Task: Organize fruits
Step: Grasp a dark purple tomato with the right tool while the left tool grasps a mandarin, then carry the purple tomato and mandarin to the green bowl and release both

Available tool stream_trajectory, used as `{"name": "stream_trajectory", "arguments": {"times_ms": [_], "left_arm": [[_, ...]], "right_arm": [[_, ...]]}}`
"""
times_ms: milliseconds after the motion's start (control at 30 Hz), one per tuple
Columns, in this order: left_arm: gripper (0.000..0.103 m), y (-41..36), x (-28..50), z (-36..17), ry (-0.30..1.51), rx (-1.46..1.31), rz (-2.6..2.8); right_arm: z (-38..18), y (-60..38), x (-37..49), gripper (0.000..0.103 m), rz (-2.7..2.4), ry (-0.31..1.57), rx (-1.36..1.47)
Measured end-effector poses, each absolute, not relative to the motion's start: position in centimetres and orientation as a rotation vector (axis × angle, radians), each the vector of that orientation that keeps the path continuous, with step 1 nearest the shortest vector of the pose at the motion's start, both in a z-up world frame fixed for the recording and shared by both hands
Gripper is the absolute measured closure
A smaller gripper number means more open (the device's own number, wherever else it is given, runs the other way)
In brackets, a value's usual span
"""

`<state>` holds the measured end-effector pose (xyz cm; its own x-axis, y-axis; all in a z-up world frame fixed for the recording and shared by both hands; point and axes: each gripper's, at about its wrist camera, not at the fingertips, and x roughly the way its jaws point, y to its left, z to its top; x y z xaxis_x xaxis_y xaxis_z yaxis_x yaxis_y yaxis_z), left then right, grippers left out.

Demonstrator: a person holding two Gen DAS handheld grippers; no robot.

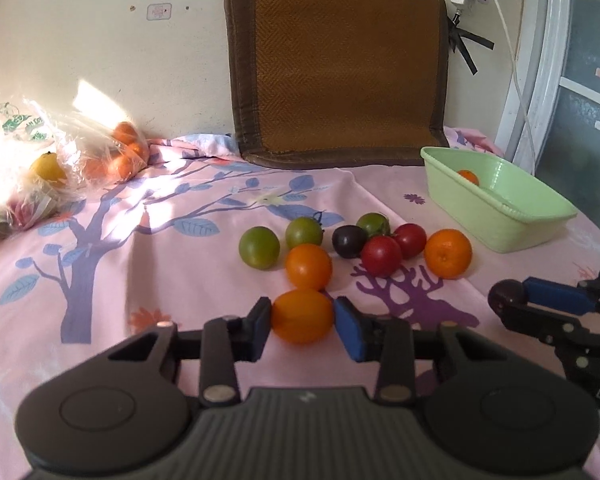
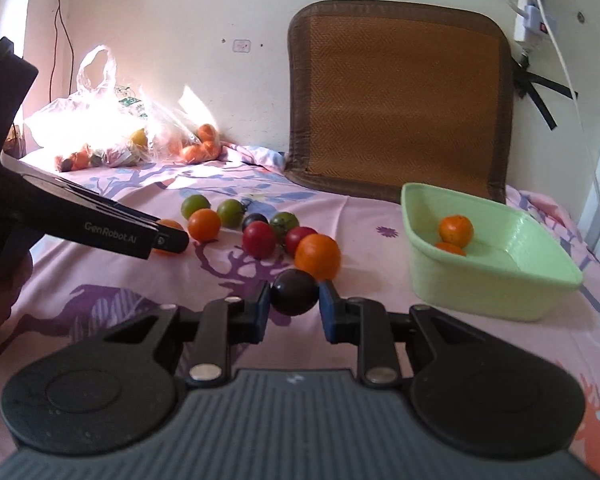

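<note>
My left gripper point(image 1: 302, 322) clamps a smooth orange fruit point(image 1: 302, 316); my right gripper point(image 2: 293, 300) clamps a glossy dark plum point(image 2: 294, 292), both low over the cloth point(image 1: 180, 280). Beyond lie three green, two red, two orange fruits. The green tub point(image 2: 488, 280) at the right edge holds two oranges.

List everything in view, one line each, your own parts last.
loose oranges: two, orange, on the cloth
basin oranges: two, orange, in the basin
green fruits: three, green, on the cloth
red fruits: two, red, on the cloth
loose dark fruit: one, near black, on the cloth
basin: one, pale green, right
cloth: one, pink
plastic bags: count unclear, clear, far left
mat: one, brown, against the wall
left gripper: fingers shut on held orange
right gripper: fingers shut on held dark fruit
</note>
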<state>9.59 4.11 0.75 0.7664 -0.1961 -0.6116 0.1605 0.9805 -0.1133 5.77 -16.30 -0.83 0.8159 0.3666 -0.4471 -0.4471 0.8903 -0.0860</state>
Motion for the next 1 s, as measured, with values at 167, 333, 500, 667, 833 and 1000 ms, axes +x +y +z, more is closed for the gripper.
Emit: {"name": "stream_trajectory", "arguments": {"times_ms": [167,333,500,667,833,1000], "left_arm": [[0.068,1.4,7.3,1.7,0.644,-0.038,-0.27],[0.068,-1.9,7.0,1.7,0.648,-0.003,-0.322],[0.066,-3.2,7.3,0.4,0.683,0.021,-0.298],[0.068,-3.6,7.4,0.6,0.687,0.01,-0.303],[0.068,-5.3,8.8,3.3,0.627,0.003,-0.35],[0.068,-9.3,12.0,5.8,0.554,0.021,-0.408]], "right_arm": [[-1.7,-17.9,5.1,0.074,0.418,0.455,-0.16],[-2.4,-18.2,5.7,0.072,0.42,0.482,-0.132],[-2.5,-19.0,6.0,0.072,0.444,0.517,-0.076],[-2.5,-19.7,5.9,0.074,0.453,0.503,-0.039],[-1.8,-21.1,5.3,0.074,0.424,0.421,0.002],[0.1,-24.4,6.3,0.074,0.291,0.29,0.04]]}}
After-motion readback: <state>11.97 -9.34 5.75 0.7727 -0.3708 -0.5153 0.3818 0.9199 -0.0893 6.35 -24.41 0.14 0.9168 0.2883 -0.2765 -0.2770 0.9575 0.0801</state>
